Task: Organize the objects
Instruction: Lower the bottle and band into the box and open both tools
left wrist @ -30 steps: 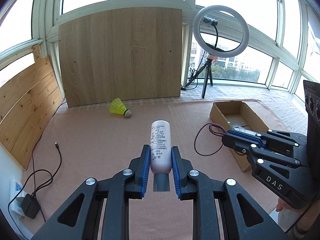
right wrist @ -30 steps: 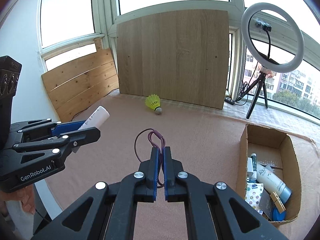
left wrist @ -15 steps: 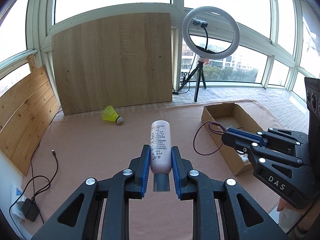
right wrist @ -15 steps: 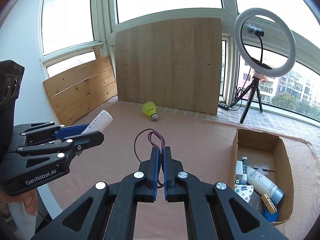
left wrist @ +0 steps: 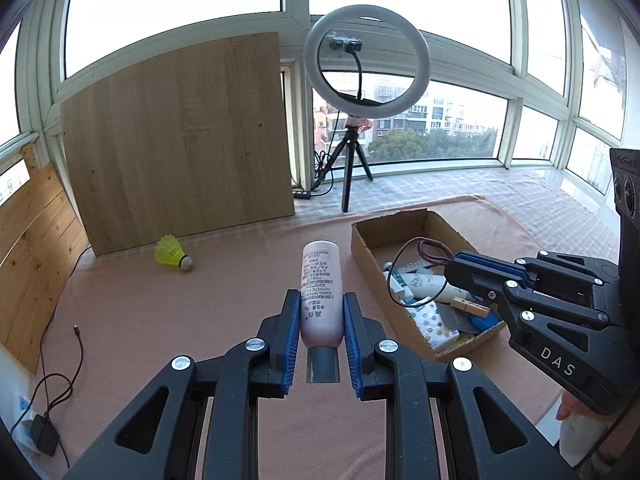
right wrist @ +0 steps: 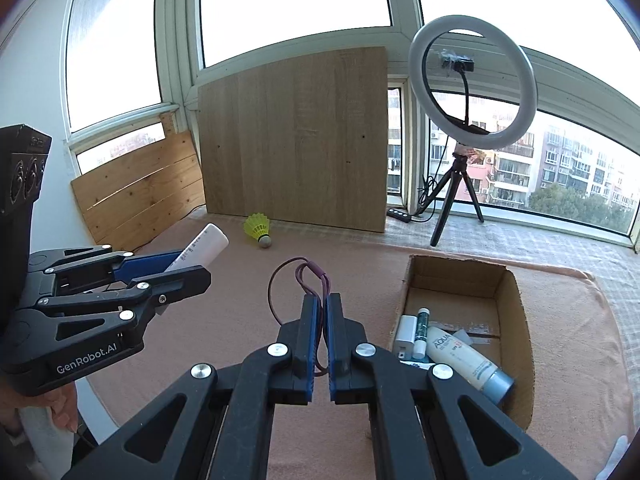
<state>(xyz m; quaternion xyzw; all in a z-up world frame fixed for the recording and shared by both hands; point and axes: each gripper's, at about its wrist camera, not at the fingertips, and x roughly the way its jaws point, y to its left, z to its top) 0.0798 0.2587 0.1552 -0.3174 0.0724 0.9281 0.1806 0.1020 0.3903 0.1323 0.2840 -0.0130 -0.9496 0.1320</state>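
My left gripper [left wrist: 321, 300] is shut on a pale pink bottle [left wrist: 321, 280] with a grey cap, held in the air above the pink cloth; it also shows in the right wrist view [right wrist: 202, 246]. My right gripper [right wrist: 323, 300] is shut on a thin purple cord loop [right wrist: 304, 276], which also shows in the left wrist view [left wrist: 416, 256], hanging over the open cardboard box [left wrist: 362, 240]. The box [right wrist: 516, 312] holds a white tube, small bottles, a clothespin and packets. A yellow shuttlecock [left wrist: 172, 252] lies on the cloth by the wooden board.
A large wooden board [left wrist: 180, 140] leans against the window at the back. A ring light on a tripod [left wrist: 366, 60] stands behind the box. Wooden slats [left wrist: 32, 248] line the left wall. A black cable and charger [left wrist: 44, 432] lie at the left edge.
Both grippers have swung to the right with their loads. The box has come closer and now lies under the right gripper's cord. The shuttlecock has shifted left in view.
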